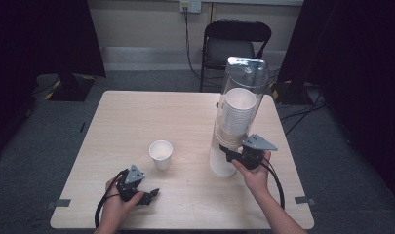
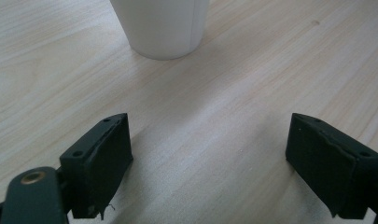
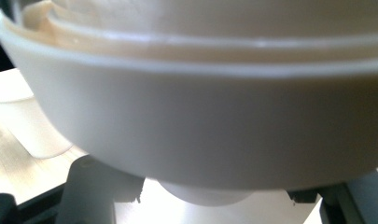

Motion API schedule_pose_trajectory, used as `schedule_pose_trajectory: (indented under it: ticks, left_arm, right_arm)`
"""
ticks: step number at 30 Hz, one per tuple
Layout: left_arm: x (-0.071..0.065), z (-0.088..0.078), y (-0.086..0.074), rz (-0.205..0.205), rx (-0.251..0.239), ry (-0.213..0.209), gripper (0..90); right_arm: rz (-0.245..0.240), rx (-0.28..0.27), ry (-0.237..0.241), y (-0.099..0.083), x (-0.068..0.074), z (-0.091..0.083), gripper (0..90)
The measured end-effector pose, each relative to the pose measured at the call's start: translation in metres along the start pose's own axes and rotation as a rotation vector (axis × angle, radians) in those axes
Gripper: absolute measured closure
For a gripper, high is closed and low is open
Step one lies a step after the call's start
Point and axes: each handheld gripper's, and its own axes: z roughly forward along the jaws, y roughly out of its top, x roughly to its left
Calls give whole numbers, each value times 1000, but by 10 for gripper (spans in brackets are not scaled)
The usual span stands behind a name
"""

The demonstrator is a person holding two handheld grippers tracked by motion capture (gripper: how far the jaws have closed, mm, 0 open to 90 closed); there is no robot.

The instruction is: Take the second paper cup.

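Note:
A clear tube dispenser (image 1: 239, 107) holding a stack of white paper cups stands at the table's right side. In the right gripper view its white collar (image 3: 200, 116) looms close. The lowest cup (image 3: 205, 193) pokes out beneath it. My right gripper (image 1: 227, 154) (image 3: 214, 198) is at the dispenser's foot, its jaws shut on either side of that cup. A single white paper cup (image 1: 161, 153) (image 2: 161, 28) (image 3: 32, 126) stands upright mid-table. My left gripper (image 1: 153, 194) (image 2: 210, 140) rests low near the front left, open and empty, pointing at that cup from a short way off.
The light wood table (image 1: 136, 117) has bare room on its left and far parts. A black folding chair (image 1: 234, 44) stands behind the table. Cables trail on the grey floor at the right (image 1: 302, 112).

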Motion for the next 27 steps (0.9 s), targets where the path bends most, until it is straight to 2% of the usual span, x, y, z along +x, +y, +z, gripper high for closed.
schedule_pose_trajectory:
  ticks: [4,5,6,7,9,10,11,12,14,16,17,21,23,27]
  left_arm:
    - [0,0,0,-1,-1,0,138]
    - [0,0,0,0,0,1,138]
    - [0,0,0,-1,0,1,139]
    - [0,0,0,-1,0,1,139]
    - [-1,0,0,2,0,4,140]
    - [0,0,0,-2,0,1,140]
    - [0,0,0,6,3,-4,137]
    - [0,0,0,8,6,-5,136]
    - [0,0,0,8,4,-1,135]
    - [0,1,1,4,2,-1,132]
    - [0,1,1,5,2,-1,132]
    - [0,1,1,5,1,2,132]
    - [0,0,1,6,2,3,132]
    - [0,0,1,6,2,3,132]
  right_arm:
    - [-5,5,0,0,-1,0,362]
    - [-4,20,9,-1,-1,1,370]
    - [-14,182,6,-27,-3,9,372]
    - [-14,182,6,-27,-3,9,372]
    - [26,222,-5,-61,-1,5,371]
    - [-18,192,-4,-60,5,2,370]
    - [0,200,16,-56,5,1,370]
    - [-8,219,16,-50,2,0,369]
    - [8,255,23,-47,-5,-1,368]
    - [-24,276,24,-48,-8,-3,366]
    - [-20,293,32,-50,-9,-3,365]
    - [-27,301,42,-55,-9,-8,364]
    - [-49,317,42,-56,-9,-10,363]
    - [-36,318,29,-59,-16,-17,362]
